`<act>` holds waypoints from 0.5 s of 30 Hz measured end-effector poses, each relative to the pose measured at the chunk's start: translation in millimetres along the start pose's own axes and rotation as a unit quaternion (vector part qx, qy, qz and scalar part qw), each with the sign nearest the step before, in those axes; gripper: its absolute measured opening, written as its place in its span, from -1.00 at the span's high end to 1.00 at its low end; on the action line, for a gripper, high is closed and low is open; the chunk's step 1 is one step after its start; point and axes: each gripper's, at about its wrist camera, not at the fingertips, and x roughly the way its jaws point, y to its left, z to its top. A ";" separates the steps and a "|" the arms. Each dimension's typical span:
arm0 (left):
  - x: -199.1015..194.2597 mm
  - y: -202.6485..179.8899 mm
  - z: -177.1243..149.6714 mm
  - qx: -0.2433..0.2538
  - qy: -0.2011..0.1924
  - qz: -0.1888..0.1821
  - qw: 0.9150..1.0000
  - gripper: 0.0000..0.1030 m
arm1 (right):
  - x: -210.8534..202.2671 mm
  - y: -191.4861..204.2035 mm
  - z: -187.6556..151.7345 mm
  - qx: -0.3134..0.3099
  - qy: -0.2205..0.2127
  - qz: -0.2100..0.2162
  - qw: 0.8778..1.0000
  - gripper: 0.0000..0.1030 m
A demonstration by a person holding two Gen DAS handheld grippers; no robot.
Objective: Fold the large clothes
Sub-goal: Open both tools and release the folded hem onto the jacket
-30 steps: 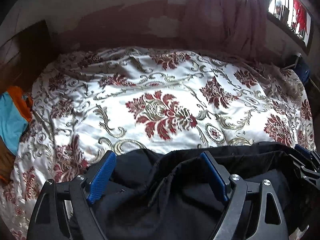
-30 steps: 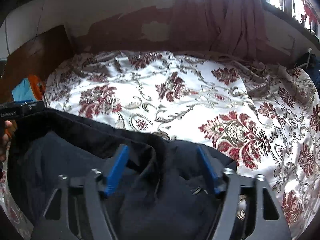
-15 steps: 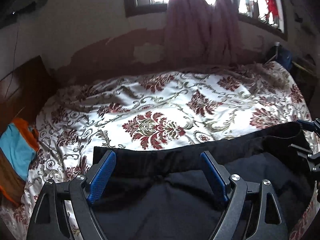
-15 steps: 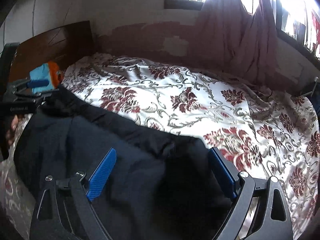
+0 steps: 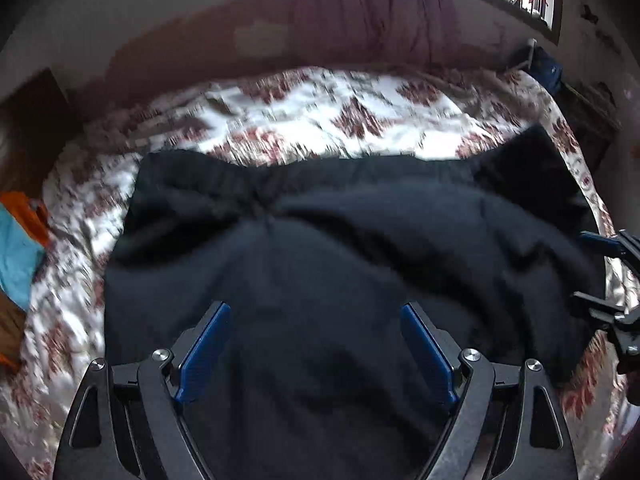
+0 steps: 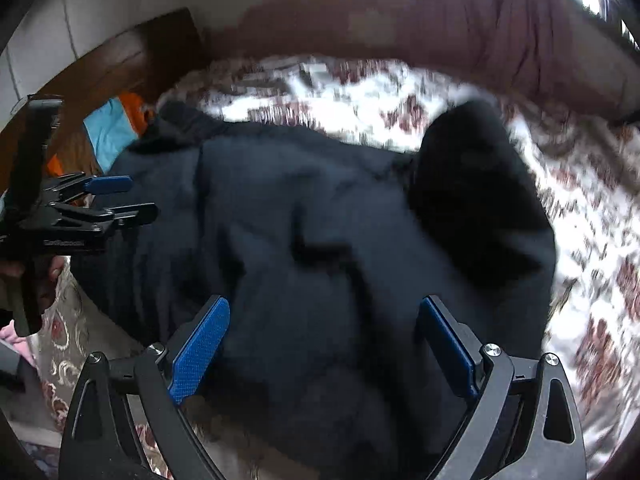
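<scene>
On the bed with its white satin bedspread (image 5: 304, 120) printed with dark red flowers lies one large black cloth garment (image 5: 340, 264), spread wide across the near half of the cover. There are two tools, each with two blue-padded black fingers. The left tool (image 5: 316, 344) hangs just above the near part of the garment, the dark cloth filling the space beneath and ahead of its fingers; the right tool (image 6: 324, 344) hangs likewise over the garment's right part, where one darker flap (image 6: 472, 200) lies doubled over the rest. Both tools stand wide open, with nothing between the pads of either; whether the fingertips brush the cloth I cannot tell. In the right wrist view the left tool (image 6: 120, 200) appears at the garment's left edge, held by a hand. Beyond the garment's left side lies one pile of turquoise and orange cloth (image 5: 18, 248). One mauve curtain (image 5: 372, 12) hangs behind the bed.
</scene>
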 end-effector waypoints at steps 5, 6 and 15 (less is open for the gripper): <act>17.2 -8.7 -17.5 0.020 0.037 0.002 0.999 -0.79 | 20.3 -7.5 -9.2 -0.002 0.022 -0.010 1.000 -0.80; 20.1 -11.1 -18.9 0.031 0.039 0.015 0.999 -0.86 | 23.9 -7.0 -9.3 -0.007 0.024 -0.012 1.000 -0.80; 36.6 -7.2 -2.2 0.035 0.014 0.036 0.999 -1.00 | 58.1 -17.3 27.0 -0.032 -0.007 -0.034 0.999 -0.96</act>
